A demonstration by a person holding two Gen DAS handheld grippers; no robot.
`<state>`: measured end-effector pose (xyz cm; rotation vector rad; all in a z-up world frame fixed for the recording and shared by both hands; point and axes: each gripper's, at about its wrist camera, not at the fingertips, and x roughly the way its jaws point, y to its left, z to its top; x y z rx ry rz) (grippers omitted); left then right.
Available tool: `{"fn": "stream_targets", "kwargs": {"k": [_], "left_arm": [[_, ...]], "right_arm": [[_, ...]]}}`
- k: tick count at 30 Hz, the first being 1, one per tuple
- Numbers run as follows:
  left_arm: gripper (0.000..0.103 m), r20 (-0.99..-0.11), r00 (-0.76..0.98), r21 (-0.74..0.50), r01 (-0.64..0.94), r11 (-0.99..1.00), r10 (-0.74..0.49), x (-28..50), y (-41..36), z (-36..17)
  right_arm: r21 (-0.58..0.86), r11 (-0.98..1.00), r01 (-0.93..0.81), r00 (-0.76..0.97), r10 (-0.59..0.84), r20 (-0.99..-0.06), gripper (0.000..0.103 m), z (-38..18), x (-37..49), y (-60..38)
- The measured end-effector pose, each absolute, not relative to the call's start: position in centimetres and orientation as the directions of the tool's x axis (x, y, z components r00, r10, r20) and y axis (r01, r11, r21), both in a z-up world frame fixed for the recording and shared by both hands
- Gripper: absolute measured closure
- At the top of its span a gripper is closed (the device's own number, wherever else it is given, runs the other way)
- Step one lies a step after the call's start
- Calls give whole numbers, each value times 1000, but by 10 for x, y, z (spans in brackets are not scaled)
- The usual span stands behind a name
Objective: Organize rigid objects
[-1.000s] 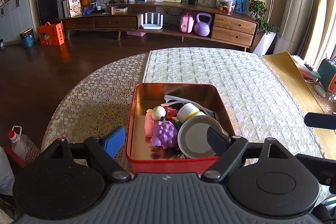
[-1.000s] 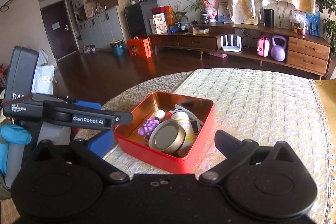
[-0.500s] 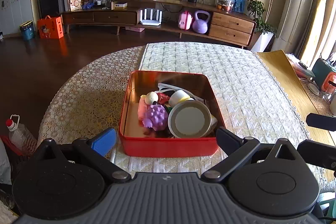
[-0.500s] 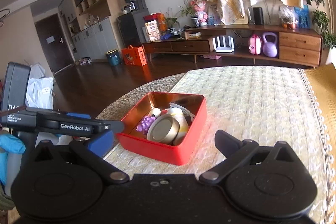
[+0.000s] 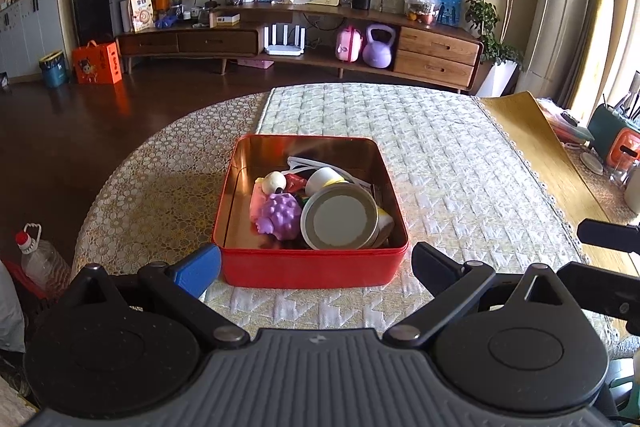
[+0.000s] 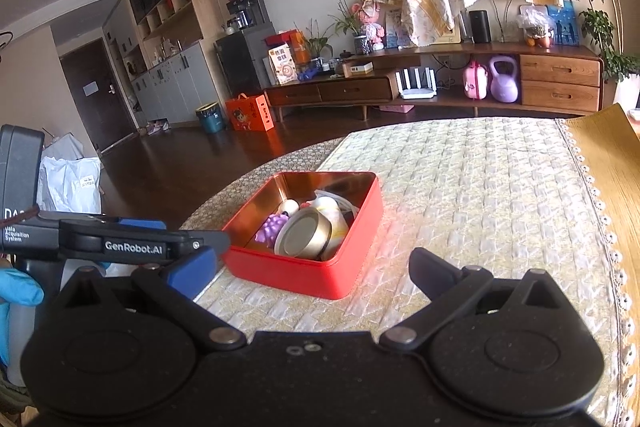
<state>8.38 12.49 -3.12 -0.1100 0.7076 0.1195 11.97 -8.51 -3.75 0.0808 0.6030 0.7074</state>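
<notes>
Red tin (image 5: 312, 269) sits on counter (image 5: 460, 163), holding round can (image 5: 339, 217), purple grape toy (image 5: 282, 215), small bits. Left claw (image 5: 316, 267) released, empty, just short of tin. Right claw (image 6: 312, 267) released, empty, near tin.

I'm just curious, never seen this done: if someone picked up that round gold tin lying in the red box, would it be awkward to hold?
Probably somewhat. The round gold tin looks like smooth metal, so it may slip. It leans on other toys in the red box, so it could shift. Set on its curved side, it would likely roll.
</notes>
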Motion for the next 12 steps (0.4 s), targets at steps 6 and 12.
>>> {"fn": "stream_targets", "kwargs": {"k": [6,12], "left_arm": [[1,-640,764,-35,-139,990,85,85,117,-27],[1,-644,761,-29,-131,991,82,88,110,-25]], "right_arm": [[288,770,-570,600,629,-495,0,-43,122,-92],[306,796,-522,627,601,-495,0,-50,126,-106]]}}
